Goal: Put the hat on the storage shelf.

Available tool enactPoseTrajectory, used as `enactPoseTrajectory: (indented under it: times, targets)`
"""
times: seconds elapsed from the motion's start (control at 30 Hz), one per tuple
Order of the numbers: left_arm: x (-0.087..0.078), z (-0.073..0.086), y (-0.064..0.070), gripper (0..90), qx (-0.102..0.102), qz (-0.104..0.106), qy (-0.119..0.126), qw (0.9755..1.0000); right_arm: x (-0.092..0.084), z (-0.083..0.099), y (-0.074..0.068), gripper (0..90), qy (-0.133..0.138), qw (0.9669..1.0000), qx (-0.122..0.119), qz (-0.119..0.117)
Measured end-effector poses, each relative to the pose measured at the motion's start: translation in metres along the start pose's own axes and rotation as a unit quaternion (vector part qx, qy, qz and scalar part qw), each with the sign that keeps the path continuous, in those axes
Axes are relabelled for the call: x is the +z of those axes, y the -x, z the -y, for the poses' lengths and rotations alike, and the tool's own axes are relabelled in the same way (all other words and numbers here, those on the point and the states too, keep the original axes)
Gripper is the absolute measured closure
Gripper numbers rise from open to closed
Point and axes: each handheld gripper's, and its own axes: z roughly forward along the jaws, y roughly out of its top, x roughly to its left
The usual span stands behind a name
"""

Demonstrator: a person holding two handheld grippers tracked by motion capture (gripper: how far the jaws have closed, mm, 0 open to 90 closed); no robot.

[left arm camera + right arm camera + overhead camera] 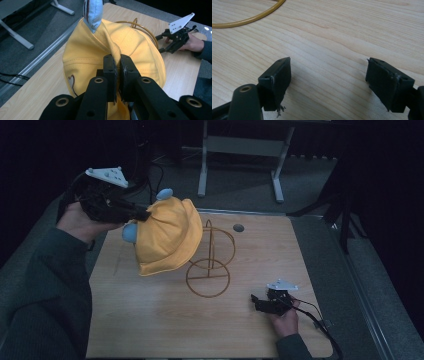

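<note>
A yellow cloth hat (168,236) with pale blue ears (164,194) hangs in the air over the table's left side. My left gripper (146,213) is shut on a pinched fold of its crown; in the left gripper view the jaws clamp the yellow fabric (117,53) at my left gripper (118,65). The hat partly covers a gold wire stand (212,265) with a round base ring, standing mid-table. My right gripper (254,301) rests low on the table at the front right, open, with bare wood between its fingers in the right gripper view at my right gripper (328,72).
The wooden table (150,320) has a small round hole (238,227) near its far edge. A metal frame (240,150) stands on the grey floor beyond. The stand's ring (249,18) curves just ahead of the right gripper. A cable (320,325) trails off it.
</note>
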Motion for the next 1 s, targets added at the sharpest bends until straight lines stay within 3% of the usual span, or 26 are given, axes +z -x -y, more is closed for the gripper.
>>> enactPoseTrajectory:
  times: [0.27,1.0]
  targets:
    - [0.006,-0.005,0.003,84.7,0.002,0.008,0.012,0.9999,0.000,0.000,0.000,20.3,0.000,1.0000,0.000,0.000]
    - [0.024,-0.024,0.012,84.5,0.018,0.011,0.010,0.9997,0.000,0.000,0.000,20.3,0.000,1.0000,0.000,0.000]
